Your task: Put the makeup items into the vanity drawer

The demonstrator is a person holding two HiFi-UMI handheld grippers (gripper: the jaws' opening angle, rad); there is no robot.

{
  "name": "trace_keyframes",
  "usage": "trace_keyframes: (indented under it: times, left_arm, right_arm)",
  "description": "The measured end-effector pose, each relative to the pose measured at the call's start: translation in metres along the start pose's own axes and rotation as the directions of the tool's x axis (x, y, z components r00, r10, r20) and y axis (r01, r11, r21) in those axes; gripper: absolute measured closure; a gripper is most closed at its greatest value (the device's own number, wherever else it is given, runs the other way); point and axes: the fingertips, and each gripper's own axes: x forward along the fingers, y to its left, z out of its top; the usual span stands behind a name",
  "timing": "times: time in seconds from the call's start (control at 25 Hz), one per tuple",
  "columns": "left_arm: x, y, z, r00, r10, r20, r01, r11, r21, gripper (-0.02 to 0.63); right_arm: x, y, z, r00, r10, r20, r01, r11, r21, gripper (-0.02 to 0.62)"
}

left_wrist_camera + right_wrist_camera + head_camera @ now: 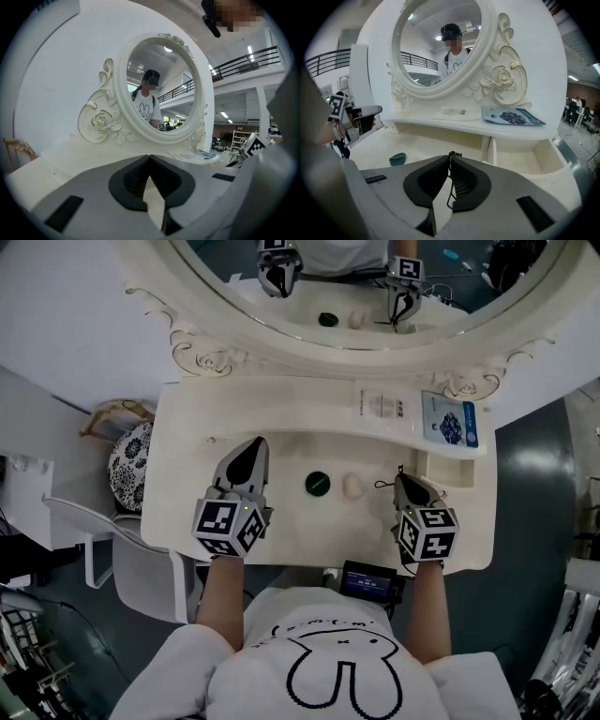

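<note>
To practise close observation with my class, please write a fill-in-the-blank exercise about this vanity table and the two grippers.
1. The round case on the tabletop is dark ___.
2. The gripper clamped on the thin black wire item is the person's ___ one.
3. The blue booklet lies on the shelf below the ___.
4. The left gripper, with its jaws together, holds ___.

Missing words: green; right; mirror; nothing.

Dark teal floor (530, 512), white chair (98, 545), balcony railing (243, 60), ceiling strip lights (251, 49)
</note>
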Motion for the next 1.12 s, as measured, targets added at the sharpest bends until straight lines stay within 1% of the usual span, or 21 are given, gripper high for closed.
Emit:
trace_keyframes:
  times: [0.24,0.44,0.56,0.88,1.0,1.12]
  left_arm:
    - [-0.008,-0.005,0.021,0.999,-0.013,0.050,0.014,1.000,-0.013,0.601]
    - [-0.008,-0.009,0.041,0.994,-0.035,0.102,0.036,0.999,-0.008,0.601]
    - [-0.007,-0.014,0.048,0.991,-0.055,0.119,0.055,0.998,-0.003,0.601]
    - [-0.001,-0.023,0.055,0.987,-0.073,0.142,0.074,0.997,-0.002,0.601]
    - [0.001,-0.029,0.054,0.988,-0.066,0.140,0.067,0.998,-0.001,0.601]
    - [0.004,-0.035,0.051,0.990,-0.048,0.136,0.049,0.999,-0.005,0.601]
  right_arm:
    - [-0.021,0.002,0.028,0.998,-0.017,0.068,0.018,1.000,-0.010,0.572]
    - [-0.038,-0.004,0.055,0.988,-0.057,0.141,0.059,0.998,-0.014,0.572]
    - [-0.048,-0.009,0.066,0.981,-0.082,0.174,0.085,0.996,-0.011,0.572]
    - [-0.066,-0.033,0.074,0.967,-0.141,0.213,0.143,0.990,0.006,0.573]
    - [-0.069,-0.049,0.075,0.962,-0.160,0.222,0.159,0.987,0.024,0.572]
    - [-0.070,-0.061,0.073,0.964,-0.155,0.217,0.153,0.988,0.025,0.572]
